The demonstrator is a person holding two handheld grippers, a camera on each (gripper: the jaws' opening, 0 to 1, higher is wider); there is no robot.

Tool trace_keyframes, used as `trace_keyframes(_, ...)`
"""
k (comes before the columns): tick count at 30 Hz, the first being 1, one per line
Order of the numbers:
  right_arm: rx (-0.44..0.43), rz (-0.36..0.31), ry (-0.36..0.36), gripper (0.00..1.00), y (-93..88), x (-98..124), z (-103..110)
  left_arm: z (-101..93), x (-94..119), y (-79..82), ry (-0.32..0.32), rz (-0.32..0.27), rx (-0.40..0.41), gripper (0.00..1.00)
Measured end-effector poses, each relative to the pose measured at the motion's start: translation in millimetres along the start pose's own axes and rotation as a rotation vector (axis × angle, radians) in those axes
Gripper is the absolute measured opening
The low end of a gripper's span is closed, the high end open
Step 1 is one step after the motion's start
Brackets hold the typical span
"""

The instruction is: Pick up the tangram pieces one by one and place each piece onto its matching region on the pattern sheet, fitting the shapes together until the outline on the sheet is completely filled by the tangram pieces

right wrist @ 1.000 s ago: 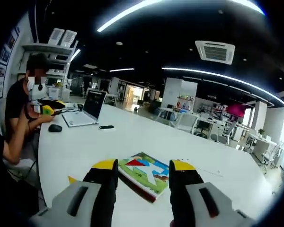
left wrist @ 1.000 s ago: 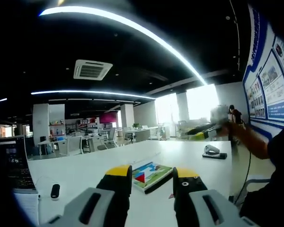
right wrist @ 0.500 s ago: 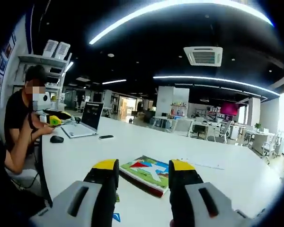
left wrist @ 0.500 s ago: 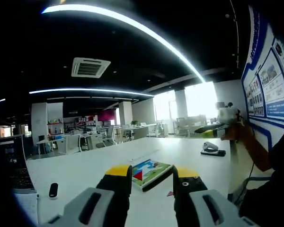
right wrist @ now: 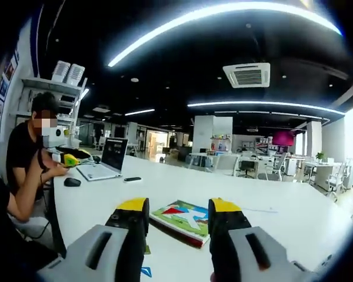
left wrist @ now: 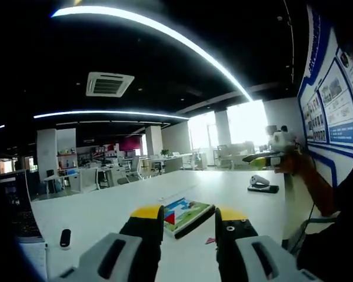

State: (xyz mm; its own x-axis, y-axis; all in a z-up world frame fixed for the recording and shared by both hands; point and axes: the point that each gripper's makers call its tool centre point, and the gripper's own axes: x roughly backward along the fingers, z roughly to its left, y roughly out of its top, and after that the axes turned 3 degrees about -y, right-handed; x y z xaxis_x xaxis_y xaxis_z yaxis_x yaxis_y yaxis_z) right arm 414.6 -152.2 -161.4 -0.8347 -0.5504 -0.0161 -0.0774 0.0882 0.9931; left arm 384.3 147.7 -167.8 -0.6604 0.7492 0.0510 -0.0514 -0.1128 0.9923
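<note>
So far almost nothing done, by the look of it. Left gripper (left wrist: 188,218) and right gripper (right wrist: 175,211) both hang above the white table (left wrist: 106,205), jaws spread apart, nothing between them.

Pattern sheet (left wrist: 187,214) lies flat on the table ahead of both grippers; in the right gripper view the same sheet (right wrist: 183,215) sits between the yellow tips, a bit farther off. It looks like a thick board w/ a colourful picture: green, blue, a red triangular patch, a white shape in the middle. Can't tell if the red patch is a piece already placed or just print. White area reads as the unfilled outline.

Loose pieces: a small red piece (left wrist: 210,240) on the table just beside the sheet, near the left gripper's right jaw. In the right gripper view a blue piece (right wrist: 146,271) and a small greenish piece (right wrist: 147,249) lie close by the left jaw, apart from the sheet. Other pieces not made out.

Judgement: early stage, outline mostly or wholly open, pieces yet to be picked up one by one. Nearest candidates are the red piece for the left, blue or greenish for the right.
</note>
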Motion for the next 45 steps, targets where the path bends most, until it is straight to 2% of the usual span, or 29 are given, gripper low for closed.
trace_keyframes(21, 0.027, 0.018, 0.01, 0.41, -4.0, 1, 5, 0.5, 4, 0.5, 0.004, -0.004, -0.002, 0.36)
trace_keyframes(26, 0.041, 0.02, 0.031, 0.41, -2.6, -1, 13, 1.5, 6, 2.4, 0.009, -0.008, -0.004, 0.36)
trace_keyframes(30, 0.083, 0.075, 0.06, 0.42, -10.6, -6, 18, 0.8, 8, 2.5, 0.009, -0.008, -0.006, 0.36)
trace_keyframes(34, 0.135, 0.107, 0.076, 0.42, -6.8, -10, 24, 1.8, 9, 4.4, 0.01, -0.015, -0.006, 0.36)
trace_keyframes(39, 0.166, 0.141, 0.133, 0.43, -4.7, -21, 39, 2.3, 10, 3.8, 0.012, -0.015, -0.005, 0.36)
trace_keyframes(45, 0.224, 0.218, 0.206, 0.43, -12.7, -36, 59, 3.0, 12, 4.1, 0.014, -0.017, -0.006, 0.36)
